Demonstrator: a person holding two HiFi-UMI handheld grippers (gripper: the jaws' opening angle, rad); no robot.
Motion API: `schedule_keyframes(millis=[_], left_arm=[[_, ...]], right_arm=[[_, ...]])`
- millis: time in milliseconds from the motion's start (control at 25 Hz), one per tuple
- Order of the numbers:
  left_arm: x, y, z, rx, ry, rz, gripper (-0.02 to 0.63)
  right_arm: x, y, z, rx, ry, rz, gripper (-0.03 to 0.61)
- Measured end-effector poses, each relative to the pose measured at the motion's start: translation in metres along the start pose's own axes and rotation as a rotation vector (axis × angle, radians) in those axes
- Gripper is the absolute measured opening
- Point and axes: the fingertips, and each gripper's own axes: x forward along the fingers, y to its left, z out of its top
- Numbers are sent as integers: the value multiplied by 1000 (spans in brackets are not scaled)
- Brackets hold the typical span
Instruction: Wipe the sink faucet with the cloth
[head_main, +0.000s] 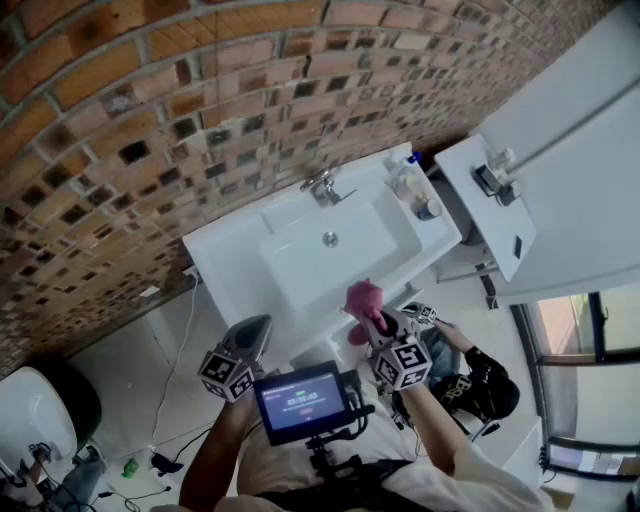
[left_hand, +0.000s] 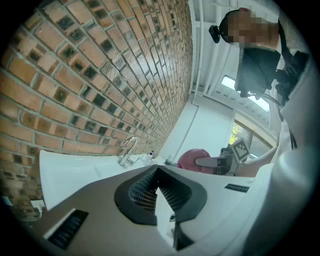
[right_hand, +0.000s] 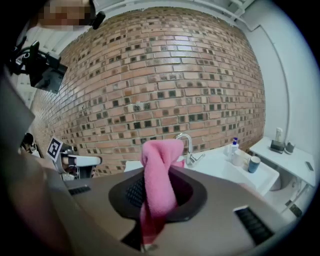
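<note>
A white sink (head_main: 225, 260) stands against the brick wall, with a chrome faucet (head_main: 325, 187) at its back edge. My right gripper (head_main: 370, 318) is shut on a pink cloth (head_main: 362, 300), which bunches up above the jaws over the sink's front rim. In the right gripper view the cloth (right_hand: 159, 175) hangs folded between the jaws of the right gripper (right_hand: 157, 200), and the faucet (right_hand: 187, 145) is beyond it, well apart. My left gripper (head_main: 258, 328) hovers at the sink's front left, shut and empty. The left gripper view shows that gripper (left_hand: 157, 172), the faucet (left_hand: 127, 150) and the cloth (left_hand: 189, 159).
A soap bottle (head_main: 408, 180) and a cup (head_main: 430, 208) stand on the sink's right end. A white shelf unit (head_main: 490, 200) is just right of the sink. A toilet (head_main: 40, 415) sits at lower left. A small screen (head_main: 300, 400) hangs at the person's chest.
</note>
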Motion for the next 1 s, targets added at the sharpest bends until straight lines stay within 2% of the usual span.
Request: schedule_keyframes(millis=[200, 400, 640, 800, 1000], left_arm=[[22, -8, 3, -3, 27, 34, -6], [50, -4, 14, -5, 62, 83, -6], [95, 0, 26, -5, 110, 140, -6], [132, 6, 26, -2, 132, 165, -6], [163, 14, 26, -12, 144, 207, -6]], right_arm=[[45, -33, 8, -87, 70, 7, 63], [116, -74, 13, -203, 136, -12, 63], [198, -110, 9, -365, 245, 35, 63], [249, -130, 8, -519, 322, 33, 63], [307, -135, -7, -762, 375, 86, 64]])
